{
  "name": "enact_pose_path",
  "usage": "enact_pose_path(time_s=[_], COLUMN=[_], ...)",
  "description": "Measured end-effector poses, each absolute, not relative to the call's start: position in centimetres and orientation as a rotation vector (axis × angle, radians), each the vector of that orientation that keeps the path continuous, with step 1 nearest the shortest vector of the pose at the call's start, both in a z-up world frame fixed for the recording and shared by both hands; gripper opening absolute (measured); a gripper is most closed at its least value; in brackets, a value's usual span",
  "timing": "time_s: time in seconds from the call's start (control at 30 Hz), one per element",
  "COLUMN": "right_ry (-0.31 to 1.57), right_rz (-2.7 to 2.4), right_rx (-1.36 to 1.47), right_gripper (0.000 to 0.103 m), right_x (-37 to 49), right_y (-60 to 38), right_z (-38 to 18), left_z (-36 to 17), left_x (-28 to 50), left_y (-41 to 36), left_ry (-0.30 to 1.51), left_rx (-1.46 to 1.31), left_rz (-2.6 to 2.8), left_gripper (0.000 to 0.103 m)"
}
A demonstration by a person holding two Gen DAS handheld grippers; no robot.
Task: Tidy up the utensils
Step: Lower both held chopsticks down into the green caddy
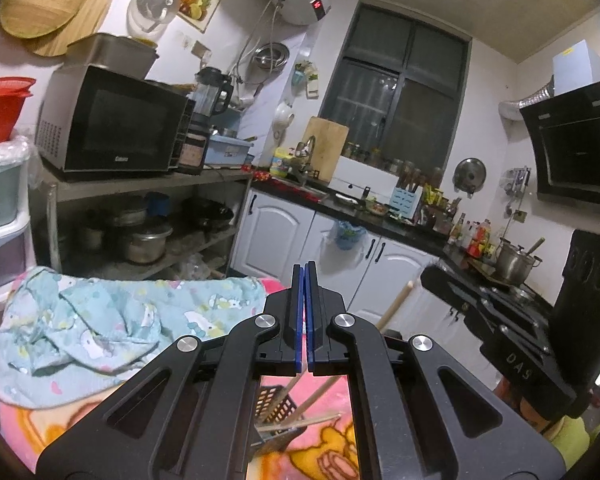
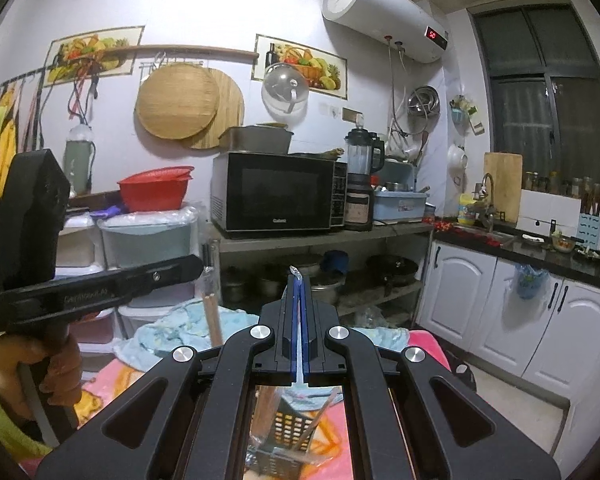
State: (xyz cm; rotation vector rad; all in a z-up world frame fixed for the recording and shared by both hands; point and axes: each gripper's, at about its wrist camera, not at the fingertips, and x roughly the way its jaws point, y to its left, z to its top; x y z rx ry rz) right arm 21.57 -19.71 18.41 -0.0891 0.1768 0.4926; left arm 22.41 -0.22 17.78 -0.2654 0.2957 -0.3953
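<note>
A black perforated utensil holder (image 1: 278, 410) stands on the pink blanket below my left gripper, with several wooden chopsticks (image 1: 320, 394) leaning in it. It also shows under my right gripper (image 2: 290, 430). My left gripper (image 1: 305, 270) is shut with nothing visible between its blue pads. My right gripper (image 2: 299, 278) is shut on a thin clear plastic wrapper (image 2: 300, 364) that hangs down over the holder. A wooden stick (image 2: 213, 318) stands up by the left gripper's body (image 2: 80, 292).
A light blue patterned cloth (image 1: 100, 320) lies on the pink blanket (image 1: 60, 424). A metal shelf (image 2: 320, 240) with a microwave (image 2: 276, 192) and pots stands behind. White cabinets (image 2: 520, 308) and a dark counter run to the right, with a stove and pot (image 1: 514, 266).
</note>
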Motion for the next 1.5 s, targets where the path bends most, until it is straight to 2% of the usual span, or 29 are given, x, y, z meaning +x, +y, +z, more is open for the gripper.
enact_pose_path(time_s=[0.43,1.03,1.1,1.13,1.2,1.27,1.33,1.5], right_ry=[0.295,0.416,0.432,0.438,0.442,0.444,0.448,0.454], right_rz=[0.447,0.450,0.447,0.447,0.442,0.437,0.431,0.415], right_rx=[-0.080,-0.093,-0.086,-0.080,-0.073,-0.068,-0.058,-0.026], right_gripper=[0.001,0.003,0.009,0.012,0.022,0.025,0.030,0.040], right_x=[25.7,26.8,26.8,26.7,26.4,26.3,26.1,25.3], right_y=[-19.1,-17.9,-18.0,-18.2,-18.5,-18.8,-19.3,-20.5], right_z=[14.6,10.6,10.2,10.0,9.8,9.7,9.6,9.3], left_z=[14.4,11.1,10.9,10.8,10.7,10.7,10.9,11.4], left_x=[24.5,24.6,24.5,24.5,24.2,23.8,23.5,22.2], left_y=[0.7,1.1,1.3,1.4,1.7,1.9,2.2,2.8], left_ry=[0.364,0.451,0.458,0.461,0.462,0.461,0.457,0.434], left_rx=[-0.296,-0.306,-0.303,-0.303,-0.308,-0.307,-0.305,-0.306], left_rz=[-0.365,-0.328,-0.315,-0.309,-0.297,-0.287,-0.277,-0.261], left_gripper=[0.000,0.001,0.008,0.017,0.029,0.033,0.043,0.062])
